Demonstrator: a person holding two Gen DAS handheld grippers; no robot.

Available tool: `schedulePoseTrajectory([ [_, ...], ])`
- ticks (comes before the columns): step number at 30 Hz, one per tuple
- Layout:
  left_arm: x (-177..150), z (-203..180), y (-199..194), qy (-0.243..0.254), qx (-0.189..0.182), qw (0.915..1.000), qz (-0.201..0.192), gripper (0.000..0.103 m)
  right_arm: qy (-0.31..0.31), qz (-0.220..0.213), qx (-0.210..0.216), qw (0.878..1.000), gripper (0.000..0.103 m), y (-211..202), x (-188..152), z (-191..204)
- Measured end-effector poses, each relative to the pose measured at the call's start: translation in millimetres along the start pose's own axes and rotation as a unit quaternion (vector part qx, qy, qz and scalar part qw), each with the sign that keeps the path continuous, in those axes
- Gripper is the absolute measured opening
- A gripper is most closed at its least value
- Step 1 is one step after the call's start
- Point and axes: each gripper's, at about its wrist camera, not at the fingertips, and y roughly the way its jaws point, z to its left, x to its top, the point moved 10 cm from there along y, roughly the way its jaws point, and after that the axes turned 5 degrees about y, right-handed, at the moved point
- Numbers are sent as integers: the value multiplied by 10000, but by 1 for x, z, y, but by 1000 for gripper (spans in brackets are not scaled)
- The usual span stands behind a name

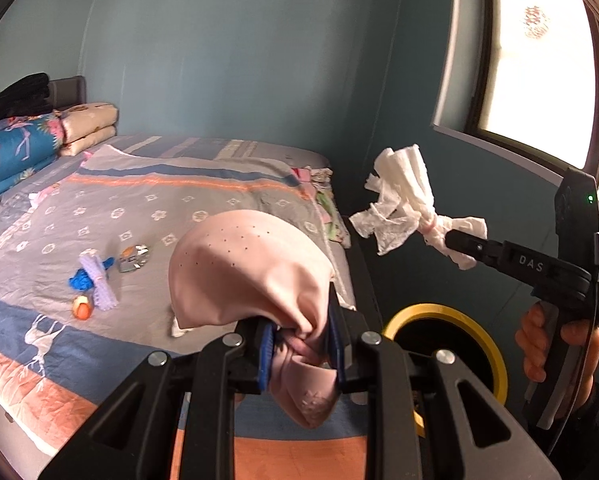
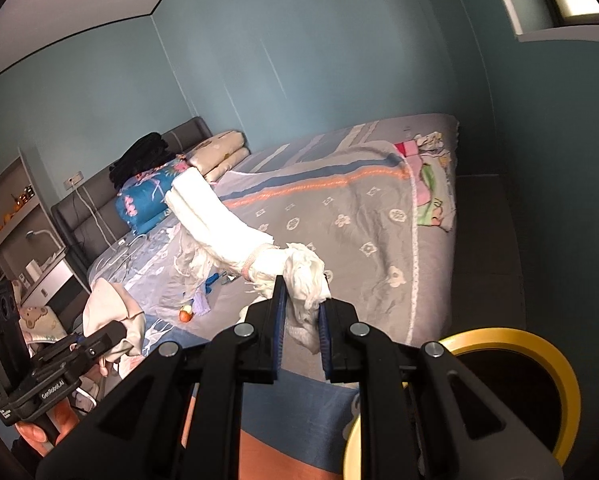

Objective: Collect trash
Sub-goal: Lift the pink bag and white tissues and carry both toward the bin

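Here the left gripper (image 1: 301,350) clamps a pink cloth (image 1: 255,268); the right gripper (image 2: 302,330) pinches a white tissue bundle (image 2: 235,236). Below-right of both, a yellow-rimmed bin (image 2: 555,364), contents unseen.

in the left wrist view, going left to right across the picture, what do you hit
folded blue floral quilt → small trash pile on the bed → pink cloth in the left gripper → white tissue bundle → right gripper

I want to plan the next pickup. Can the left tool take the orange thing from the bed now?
Probably not: the left tool is shut on a pink cloth, so it must drop that first. The orange thing lies uncovered.
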Motion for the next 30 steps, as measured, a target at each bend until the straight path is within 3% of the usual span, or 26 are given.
schedulePoseTrajectory([
  [14, -3, -69, 26, 441, -566, 9973, 174, 21, 328, -398, -583, 9970, 14, -48, 3, -52],
  [30, -31, -138, 80, 795, -1146, 9875, 732, 21, 1028, -318, -1022, 9889, 15, -52, -18, -133],
])
